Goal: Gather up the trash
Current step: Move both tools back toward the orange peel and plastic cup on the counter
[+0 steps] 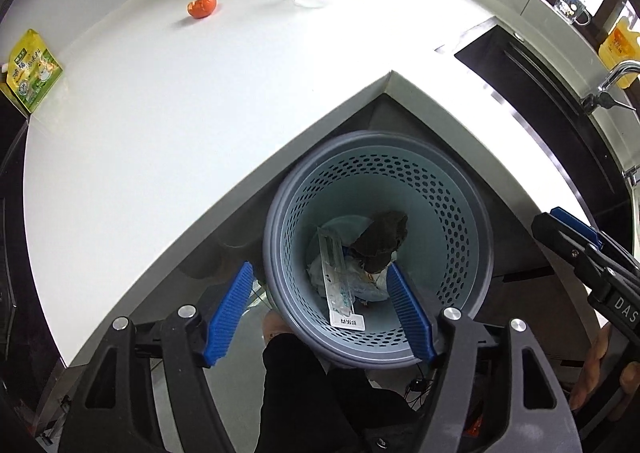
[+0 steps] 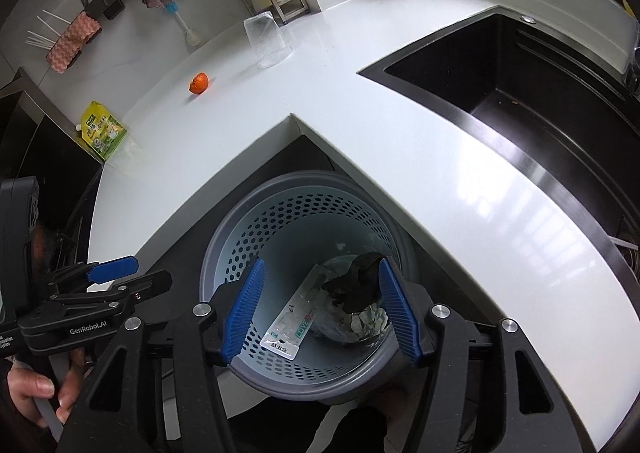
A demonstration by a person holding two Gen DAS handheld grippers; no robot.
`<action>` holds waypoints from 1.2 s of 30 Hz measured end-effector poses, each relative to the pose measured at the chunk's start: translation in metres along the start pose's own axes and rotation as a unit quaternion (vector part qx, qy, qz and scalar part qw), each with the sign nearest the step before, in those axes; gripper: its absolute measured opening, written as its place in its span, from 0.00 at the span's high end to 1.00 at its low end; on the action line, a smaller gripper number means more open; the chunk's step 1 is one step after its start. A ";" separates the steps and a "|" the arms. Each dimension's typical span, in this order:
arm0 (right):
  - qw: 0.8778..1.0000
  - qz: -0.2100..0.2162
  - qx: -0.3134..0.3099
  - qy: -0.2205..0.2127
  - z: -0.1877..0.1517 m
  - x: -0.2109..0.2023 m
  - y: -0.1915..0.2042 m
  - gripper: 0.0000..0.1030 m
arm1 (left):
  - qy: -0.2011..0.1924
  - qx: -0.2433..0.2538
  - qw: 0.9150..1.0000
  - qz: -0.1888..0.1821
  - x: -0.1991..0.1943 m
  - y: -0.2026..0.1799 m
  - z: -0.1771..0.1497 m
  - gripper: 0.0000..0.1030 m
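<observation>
Blue-grey perforated bin (image 1: 376, 249) sits below the table (image 1: 180, 93) corner, holding a clear blister pack (image 2: 290, 323), crumpled wrappers and a dark scrap (image 2: 360, 285). My left gripper (image 1: 320, 309) and right gripper (image 2: 320, 309) hover above it, fingers spread wide, empty. Orange peel (image 1: 203, 5) and yellow-green pouch (image 1: 30, 71) lie on the table.
</observation>
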State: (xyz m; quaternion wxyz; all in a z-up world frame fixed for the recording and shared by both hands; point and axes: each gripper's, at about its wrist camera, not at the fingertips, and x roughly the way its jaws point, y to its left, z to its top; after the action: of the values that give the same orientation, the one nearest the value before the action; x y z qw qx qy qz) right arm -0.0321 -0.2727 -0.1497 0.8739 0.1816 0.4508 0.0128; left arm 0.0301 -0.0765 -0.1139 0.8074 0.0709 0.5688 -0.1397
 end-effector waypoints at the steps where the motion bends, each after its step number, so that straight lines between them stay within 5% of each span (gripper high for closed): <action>1: 1.000 0.003 0.000 -0.005 0.002 -0.004 0.000 0.41 | -0.006 -0.002 1.000 0.001 -0.005 0.001 0.003 0.34; 15: 0.999 0.012 0.002 -0.047 0.045 -0.007 0.016 0.36 | -0.083 -0.028 0.996 0.013 -0.056 0.044 0.035 0.24; 36: 0.996 -0.041 0.019 -0.080 0.120 0.049 0.072 0.31 | -0.116 -0.012 0.993 0.017 -0.031 0.122 0.127 0.13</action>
State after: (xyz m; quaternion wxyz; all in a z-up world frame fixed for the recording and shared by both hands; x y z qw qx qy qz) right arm 0.1020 -0.2335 -0.1009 0.9032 0.1803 0.3868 -0.0458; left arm 0.1723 0.0095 -0.0465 0.8713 0.0541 0.4713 -0.1259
